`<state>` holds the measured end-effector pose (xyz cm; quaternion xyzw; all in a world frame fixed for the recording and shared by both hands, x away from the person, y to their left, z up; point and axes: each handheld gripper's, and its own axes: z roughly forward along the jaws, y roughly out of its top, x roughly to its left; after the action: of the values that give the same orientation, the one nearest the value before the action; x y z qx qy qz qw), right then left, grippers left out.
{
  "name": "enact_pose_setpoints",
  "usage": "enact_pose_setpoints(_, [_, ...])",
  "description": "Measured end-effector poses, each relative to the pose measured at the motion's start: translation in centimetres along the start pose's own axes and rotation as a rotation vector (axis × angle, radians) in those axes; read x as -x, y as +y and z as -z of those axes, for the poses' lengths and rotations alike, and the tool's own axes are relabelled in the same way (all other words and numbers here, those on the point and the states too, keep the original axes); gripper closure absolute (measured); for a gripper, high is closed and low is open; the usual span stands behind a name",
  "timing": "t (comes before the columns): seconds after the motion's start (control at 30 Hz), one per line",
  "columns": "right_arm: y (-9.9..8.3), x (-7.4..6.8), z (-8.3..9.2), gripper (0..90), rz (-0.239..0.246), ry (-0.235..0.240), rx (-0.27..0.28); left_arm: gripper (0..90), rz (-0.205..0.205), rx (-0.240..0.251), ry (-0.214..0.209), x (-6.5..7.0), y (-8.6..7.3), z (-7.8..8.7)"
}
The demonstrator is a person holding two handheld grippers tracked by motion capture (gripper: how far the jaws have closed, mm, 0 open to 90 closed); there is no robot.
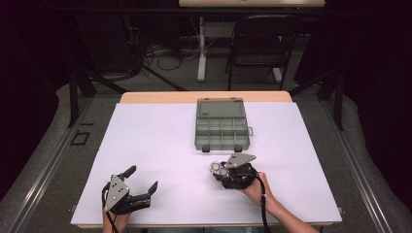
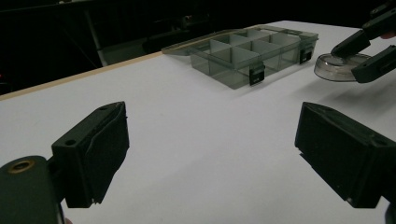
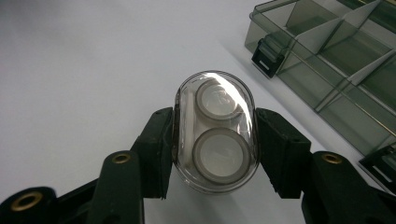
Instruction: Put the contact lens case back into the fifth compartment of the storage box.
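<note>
1. The right gripper (image 3: 215, 154) has its jaws clenched on the long sides of a small clear case (image 3: 215, 130). The case is an oval of see-through plastic, smooth and glossy, with two round whitish discs inside, one above the other.
2. In the high view the case (image 1: 219, 168) sits at the tip of the right gripper (image 1: 224, 171), near the front edge of the organizer box (image 1: 222, 125) and a little toward the person. Whether it rests on the surface or hangs just above it, I cannot tell.
3. The left gripper (image 1: 143, 183) is well apart, at the near left of the surface (image 1: 145, 145), with its jaws released and spread wide and nothing between them. Its own view shows the matte black, blocky pads (image 2: 100, 149) with bare white sheet between.
4. The organizer box (image 2: 247, 53) is a grey, tinted, see-through plastic tray split by thin walls into small compartments, with its lid laid open flat at the back and dark latches at the front. The compartments look empty.
5. Judged step: the case is gripped and ready to carry. The likely next move is a short lift and travel to the box, keeping the case level and lowering it into a compartment wide enough for it before the jaws let go.
6. The glossy plastic may slip, so the squeeze should stay firm.
</note>
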<state>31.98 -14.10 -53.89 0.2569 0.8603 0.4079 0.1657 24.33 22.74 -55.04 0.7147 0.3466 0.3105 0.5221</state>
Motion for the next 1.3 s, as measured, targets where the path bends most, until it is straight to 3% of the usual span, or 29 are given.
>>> enact_pose_setpoints(1.3, [1.8,2.1,1.0,49.2,-0.004,-0.032,0.05,10.0,0.004,-0.012,0.007,0.2,-0.1,-0.5])
